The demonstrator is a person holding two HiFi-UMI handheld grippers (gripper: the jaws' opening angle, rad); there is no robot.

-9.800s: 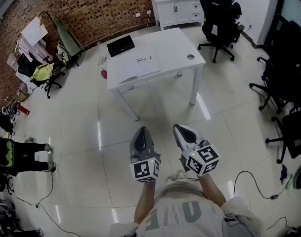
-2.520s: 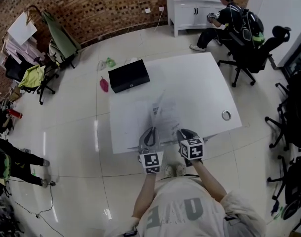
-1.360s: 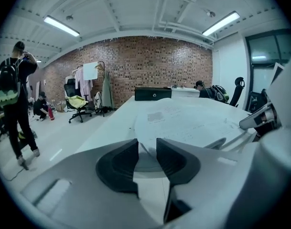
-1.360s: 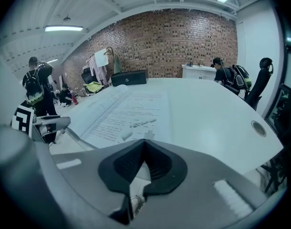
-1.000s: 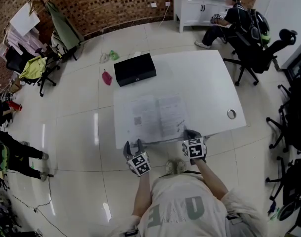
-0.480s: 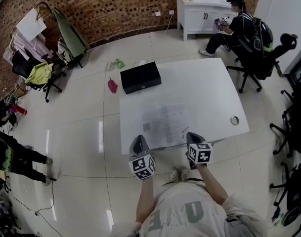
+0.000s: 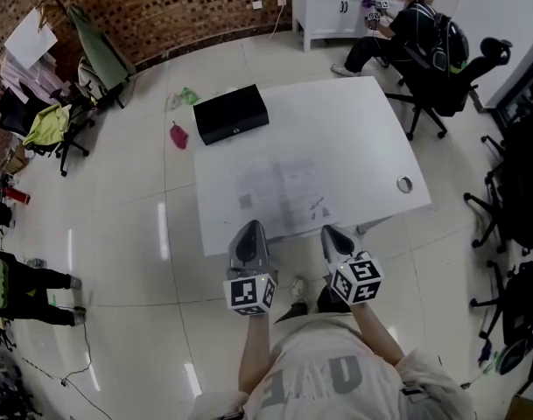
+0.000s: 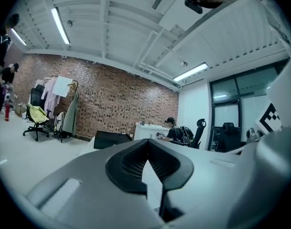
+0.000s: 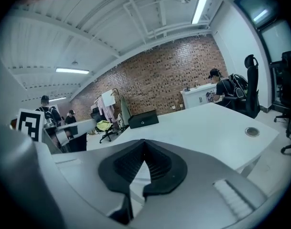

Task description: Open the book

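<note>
**Both tongs shut & empty; book lies open on table**

L gripper (image 7: 251, 229), lower centre of head view: jaws pressed together tip to tip, nothing between them. R gripper (image 7: 331, 233), just to its right: same, jaws closed, empty. Both are held in the air at the table's near edge and point toward frame top. No contact w/ the book shows in any view.

Book (image 7: 281, 191): open, flat on the white table (image 7: 354, 121), centre of frame, just above the two grippers. Long axis of the open spread runs left-right, roughly in line w/ the table's near edge, rising a bit to the right. Gutter runs approx top-bottom. Print too blurred to read.

Further out:
- black box (image 7: 233, 114) on upper left part of table, well apart from book
- round grommet (image 7: 403, 184) near table's right edge
- person (image 7: 404, 16) seated in a chair (image 7: 450, 77) at upper right, facing a white cabinet (image 7: 323, 3)
- brick wall (image 7: 161, 7) across the top
- clothes rack (image 7: 34, 42) at upper left
</note>
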